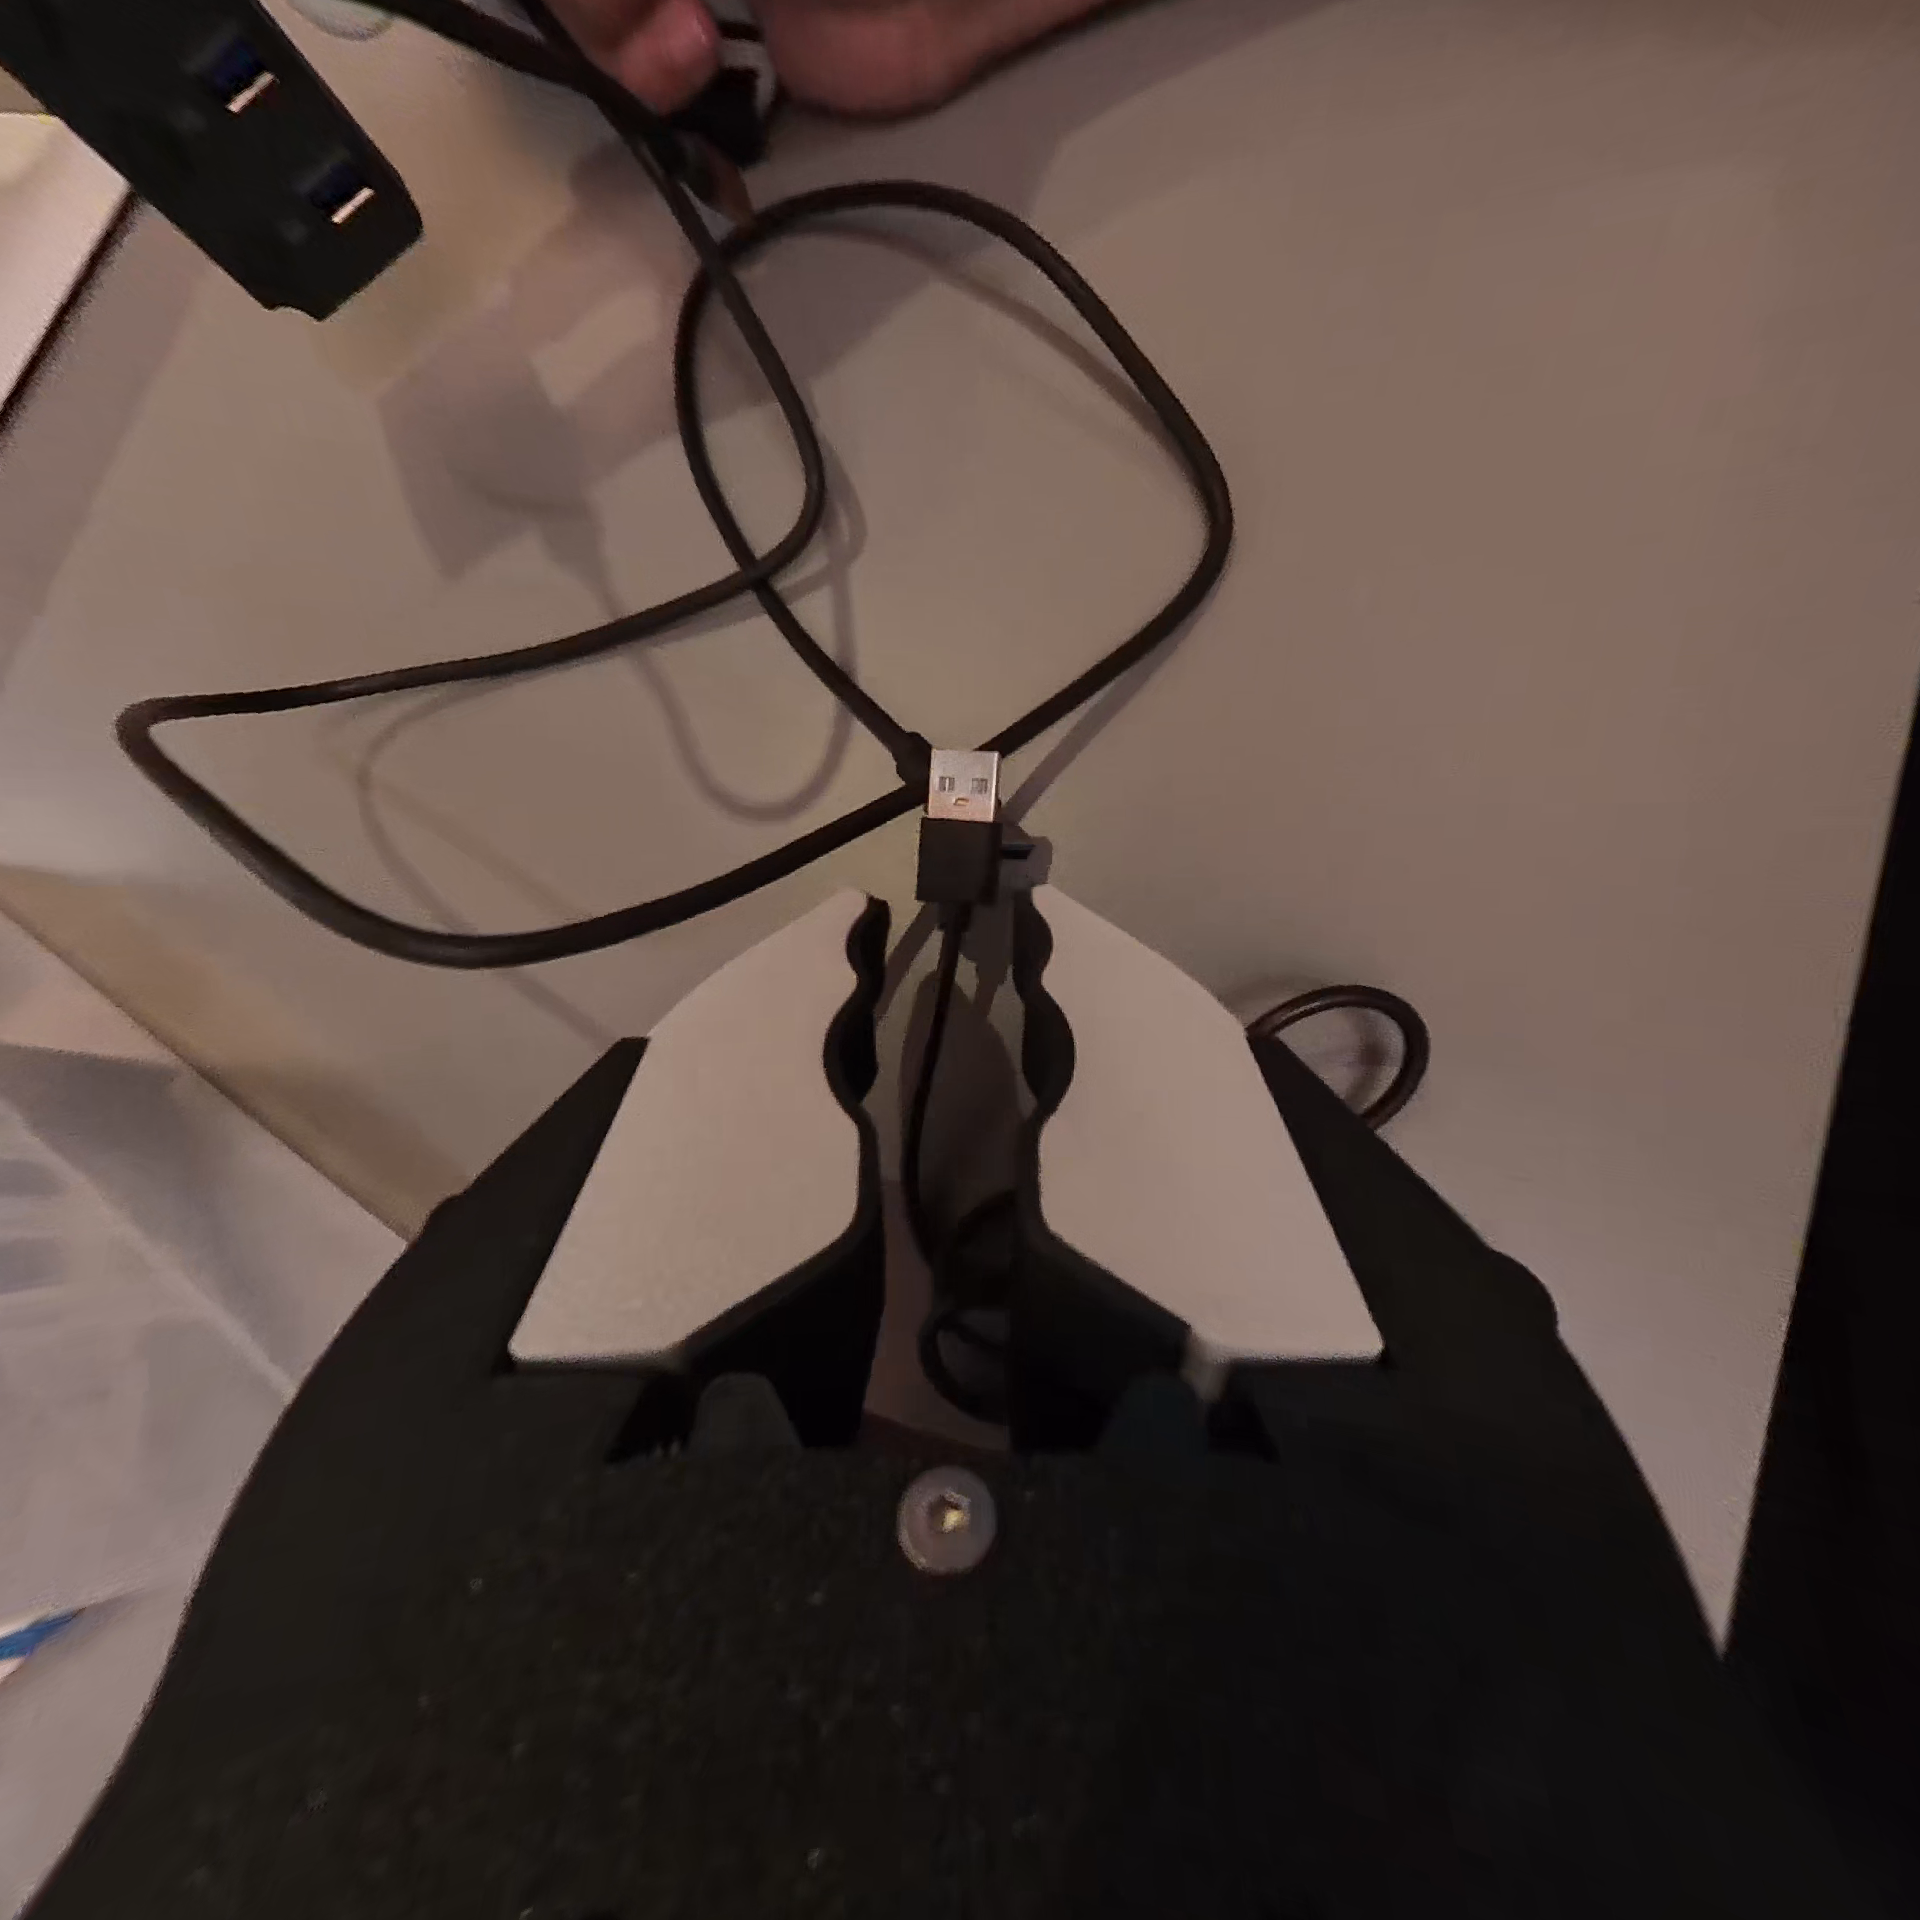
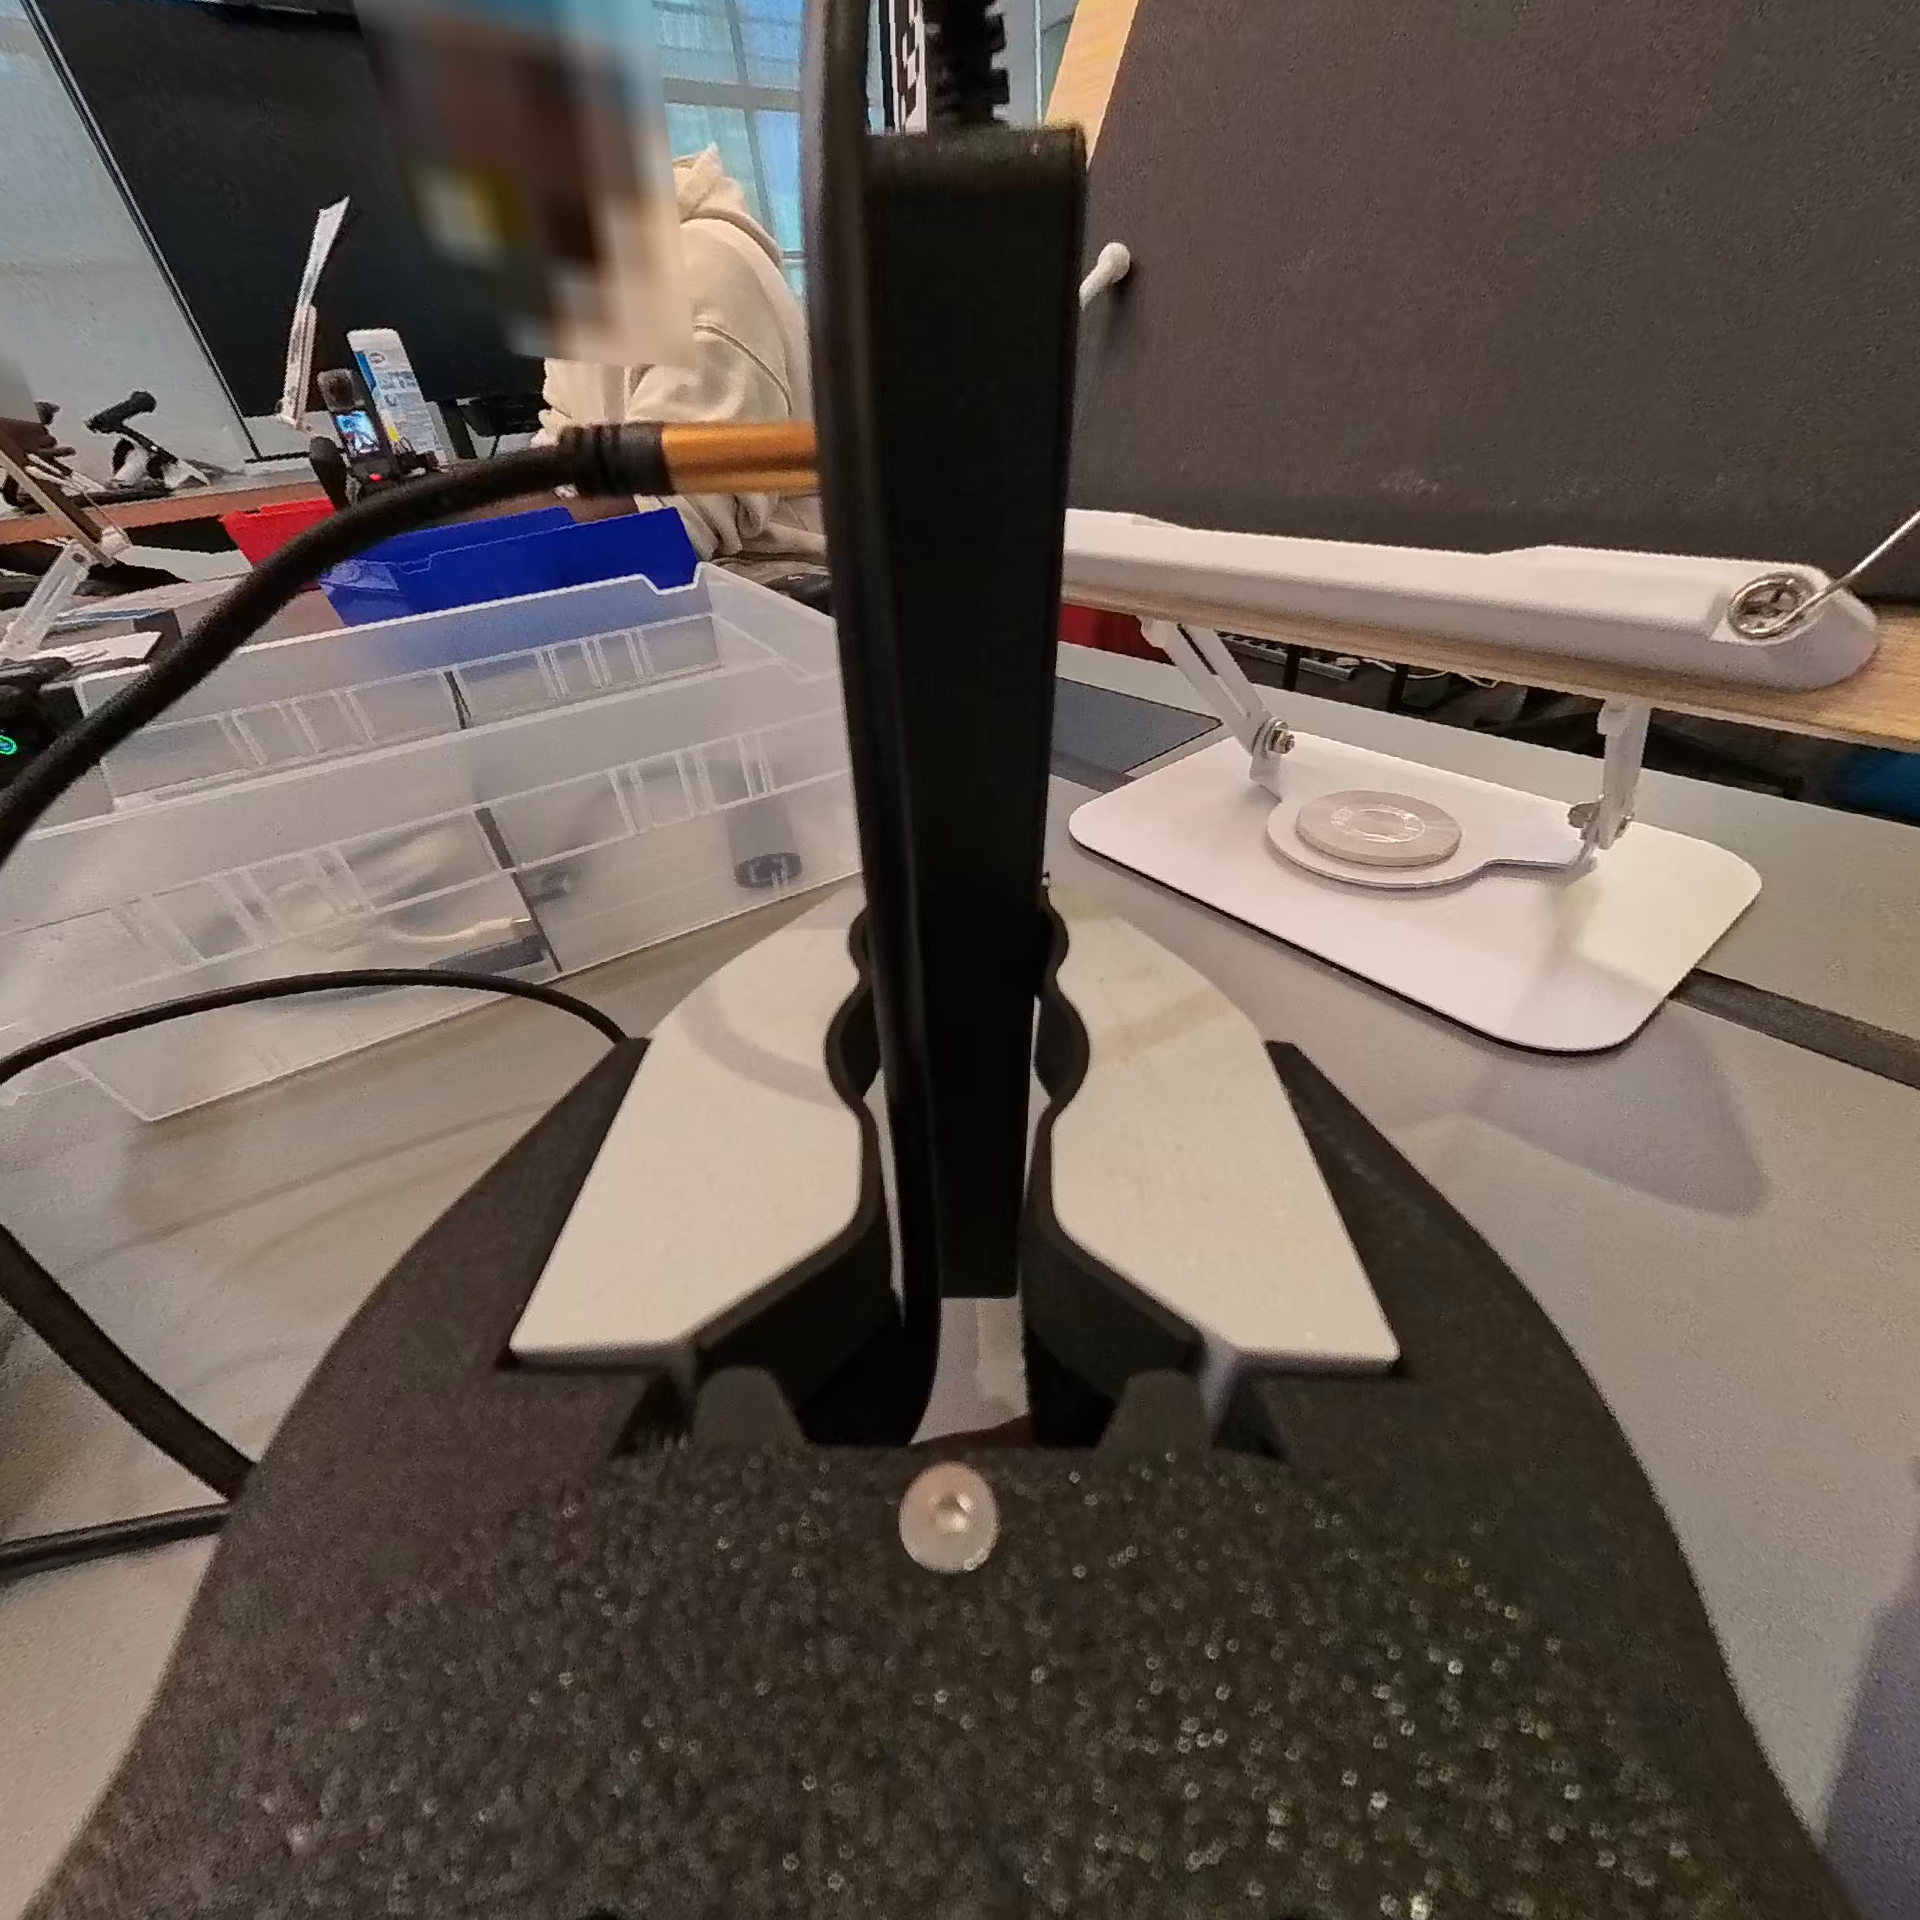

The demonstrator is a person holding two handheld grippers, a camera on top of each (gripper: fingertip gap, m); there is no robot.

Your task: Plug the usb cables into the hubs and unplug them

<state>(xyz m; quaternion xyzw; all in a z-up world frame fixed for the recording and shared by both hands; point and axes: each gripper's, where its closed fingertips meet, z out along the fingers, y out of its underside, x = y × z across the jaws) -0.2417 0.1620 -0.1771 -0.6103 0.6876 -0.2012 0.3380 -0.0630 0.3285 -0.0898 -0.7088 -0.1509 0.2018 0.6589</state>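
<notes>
L gripper (image 1: 956,914) hangs over the pale tabletop (image 1: 1455,520), fingers nearly closed w/ a narrow gap. At the tips sits a USB-A plug (image 1: 964,821), metal end pointing to 12 o'clock, black shell right at the fingertips; its thin black cable (image 1: 920,1122) runs back down the gap toward 6. Looks pinched at the shell, but I can't tell for sure if the pads actually touch it. Beyond the plug, a thicker dark cable (image 1: 1143,343) lies looped on the table from 9 round to 1 o'clock. At 11 o'clock, up in the corner, a black USB hub (image 1: 208,145) w/ two blue ports showing, tilted, clear of the plug. At 12, someone's hand (image 1: 883,52) rests at the table edge, near a small dark connector.

R gripper (image 2: 956,935) is clamped on the same kind of black hub (image 2: 966,623), held upright edge-on, body rising toward 12 between the fingers, both sides pressed against it. A gold-collared plug (image 2: 727,457) w/ braided black cable enters the hub's side from 9 o'clock. Behind, at 9, a clear plastic organizer box (image 2: 416,779) w/ a blue bin (image 2: 520,561) past it; at 3, a white folding stand (image 2: 1403,914) on the grey desk. A person in a cream hoodie (image 2: 738,343) sits at 11.
</notes>
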